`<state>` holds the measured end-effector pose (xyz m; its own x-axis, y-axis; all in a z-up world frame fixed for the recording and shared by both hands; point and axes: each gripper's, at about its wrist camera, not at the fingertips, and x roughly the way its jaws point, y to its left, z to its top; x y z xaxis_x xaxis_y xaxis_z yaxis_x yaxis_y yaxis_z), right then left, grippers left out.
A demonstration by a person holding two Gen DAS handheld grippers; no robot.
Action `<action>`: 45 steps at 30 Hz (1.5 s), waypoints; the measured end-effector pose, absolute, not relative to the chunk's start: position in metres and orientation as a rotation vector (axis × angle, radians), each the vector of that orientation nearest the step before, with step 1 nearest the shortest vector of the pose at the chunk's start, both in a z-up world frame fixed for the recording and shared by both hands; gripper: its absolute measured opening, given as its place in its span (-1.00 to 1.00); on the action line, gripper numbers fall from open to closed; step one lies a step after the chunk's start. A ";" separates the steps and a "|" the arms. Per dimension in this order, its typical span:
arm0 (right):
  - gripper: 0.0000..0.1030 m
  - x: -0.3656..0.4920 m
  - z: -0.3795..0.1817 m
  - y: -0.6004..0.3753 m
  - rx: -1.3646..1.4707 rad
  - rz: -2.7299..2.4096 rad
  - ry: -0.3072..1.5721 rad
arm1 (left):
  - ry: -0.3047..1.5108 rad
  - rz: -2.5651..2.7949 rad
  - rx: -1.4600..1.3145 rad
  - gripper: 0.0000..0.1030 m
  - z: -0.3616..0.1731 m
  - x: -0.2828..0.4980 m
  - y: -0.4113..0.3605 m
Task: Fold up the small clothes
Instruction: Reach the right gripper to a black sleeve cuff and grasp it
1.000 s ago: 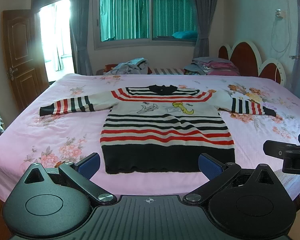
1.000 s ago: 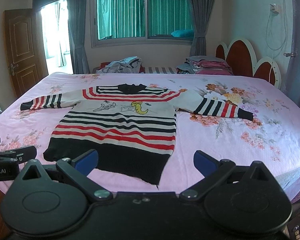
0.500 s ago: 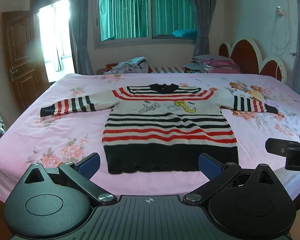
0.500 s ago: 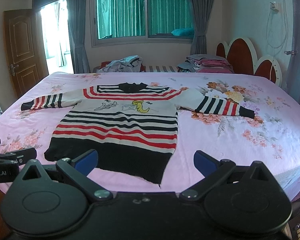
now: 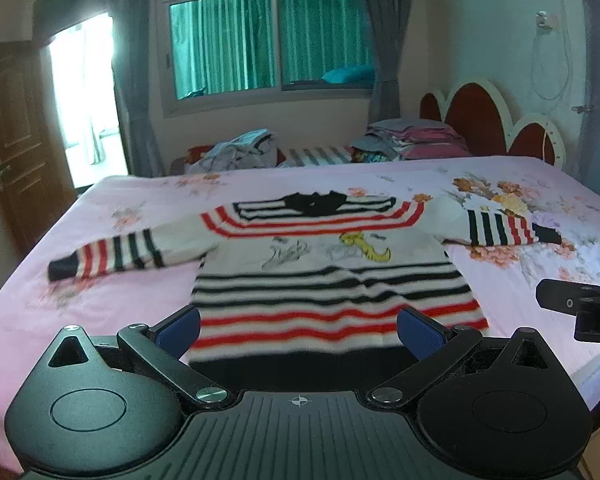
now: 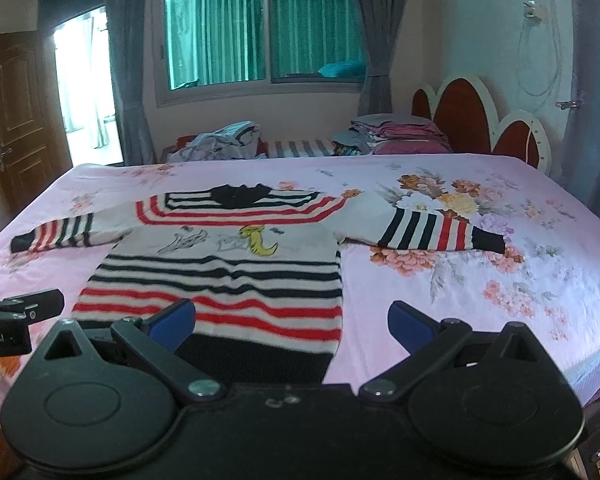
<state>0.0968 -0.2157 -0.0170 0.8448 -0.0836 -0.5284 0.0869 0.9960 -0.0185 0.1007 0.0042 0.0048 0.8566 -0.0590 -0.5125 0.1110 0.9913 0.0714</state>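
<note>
Left hand-held gripper [image 5: 298, 326] hangs low over the near edge of the bed [image 5: 112, 296], blue pads spread wide, nothing between them. Directly ahead of it lies the sweater [image 5: 332, 280], flat on the pink floral sheet, front side up, its black hem just beyond the fingertips. Off to its right, the tip of the other tool pokes in at the frame edge.

Right hand-held gripper [image 6: 290, 320] is spread wide too, gripping nothing. Its left pad sits over the sweater's [image 6: 220, 276] lower stripes, its right pad over bare sheet just past the hem's right corner. Both sleeves stretch straight out: one sleeve [image 6: 440, 230] ahead and to the right of this gripper, the other sleeve [image 6: 56, 234] ahead to the left. Farther out, beyond the collar, a loose heap of clothes [image 6: 220, 142] and a folded stack [image 6: 396, 132] sit past the bed's far edge, under the window [image 6: 260, 36].
</note>
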 end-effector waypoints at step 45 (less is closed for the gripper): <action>0.12 0.368 -0.128 -0.554 0.481 -0.464 0.688 | 0.839 -0.226 0.118 1.00 -0.079 0.453 -0.240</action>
<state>0.3681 -0.5540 -0.1284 0.6811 -0.2429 -0.6908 0.5491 0.7935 0.2624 0.4533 -0.2403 -0.0791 0.6462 -0.1518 -0.7479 0.2444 0.9696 0.0144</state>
